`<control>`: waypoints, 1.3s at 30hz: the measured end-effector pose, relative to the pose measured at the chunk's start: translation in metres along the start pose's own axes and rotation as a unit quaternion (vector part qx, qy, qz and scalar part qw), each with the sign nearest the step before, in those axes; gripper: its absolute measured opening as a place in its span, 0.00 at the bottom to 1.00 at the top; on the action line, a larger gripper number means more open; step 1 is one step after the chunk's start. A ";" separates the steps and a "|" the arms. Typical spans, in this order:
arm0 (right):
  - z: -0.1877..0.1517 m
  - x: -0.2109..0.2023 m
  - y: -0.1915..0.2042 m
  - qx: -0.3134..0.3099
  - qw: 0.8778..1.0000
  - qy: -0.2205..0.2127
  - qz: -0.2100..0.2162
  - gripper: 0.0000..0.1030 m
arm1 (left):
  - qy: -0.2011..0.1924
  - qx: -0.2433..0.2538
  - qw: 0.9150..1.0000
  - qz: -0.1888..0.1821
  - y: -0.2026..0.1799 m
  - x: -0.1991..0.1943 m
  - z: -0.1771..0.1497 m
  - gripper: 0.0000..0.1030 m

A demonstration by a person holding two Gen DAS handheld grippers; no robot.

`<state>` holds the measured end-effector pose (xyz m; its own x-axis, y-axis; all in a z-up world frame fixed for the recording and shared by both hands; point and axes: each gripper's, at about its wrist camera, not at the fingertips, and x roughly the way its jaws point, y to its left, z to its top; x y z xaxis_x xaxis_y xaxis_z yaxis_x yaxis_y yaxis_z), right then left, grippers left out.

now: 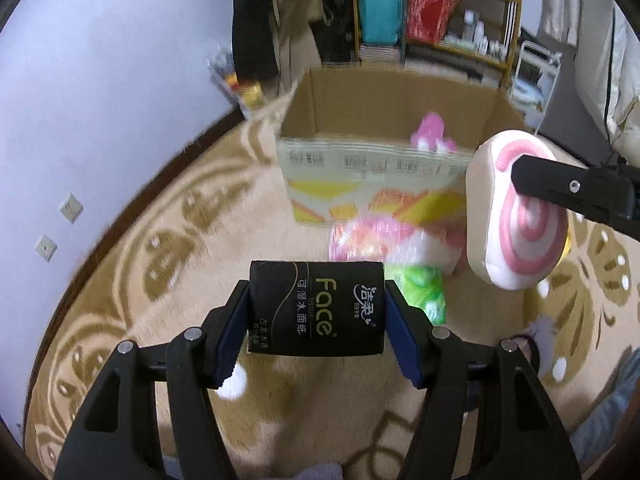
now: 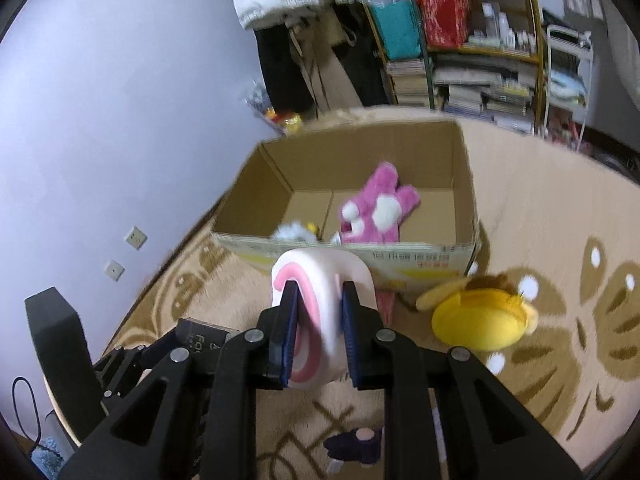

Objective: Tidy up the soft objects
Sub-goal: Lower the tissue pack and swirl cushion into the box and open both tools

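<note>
My left gripper (image 1: 318,312) is shut on a black tissue pack (image 1: 318,312) and holds it above the carpet. My right gripper (image 2: 318,312) is shut on a cream cushion with a pink swirl (image 2: 324,280), also seen at the right of the left wrist view (image 1: 516,216). An open cardboard box (image 2: 466,188) stands ahead of both grippers; it shows in the left wrist view too (image 1: 360,160). A pink plush toy (image 2: 378,208) lies inside it, with a small white and yellow toy (image 2: 294,232) by the near wall.
A yellow plush toy (image 2: 480,316) lies on the carpet right of the box. Pink and green soft packs (image 1: 384,248) lie in front of the box. A cluttered shelf (image 2: 460,32) stands behind it. A lilac wall (image 2: 120,100) runs along the left.
</note>
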<state>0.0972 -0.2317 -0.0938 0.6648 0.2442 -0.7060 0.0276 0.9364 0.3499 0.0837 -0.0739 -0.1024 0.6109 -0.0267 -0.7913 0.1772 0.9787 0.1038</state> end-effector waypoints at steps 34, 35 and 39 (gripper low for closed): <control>0.060 -0.004 -0.028 -0.017 0.993 -0.110 -0.037 0.21 | -0.143 0.028 0.988 0.042 0.000 0.005 0.122 0.61; 0.060 -0.002 -0.029 -0.016 0.993 -0.112 -0.036 0.21 | -0.143 0.029 0.988 0.041 -0.002 0.007 0.124 0.61; 0.060 0.008 -0.032 -0.010 0.994 -0.105 -0.038 0.21 | -0.127 0.025 0.991 0.024 -0.007 0.021 0.130 0.61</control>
<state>0.1463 -0.2753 -0.0735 0.8024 0.1174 -0.5852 0.0699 0.9552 0.2875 0.1952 -0.1075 -0.0414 0.7931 -0.0374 -0.6079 0.1772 0.9691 0.1715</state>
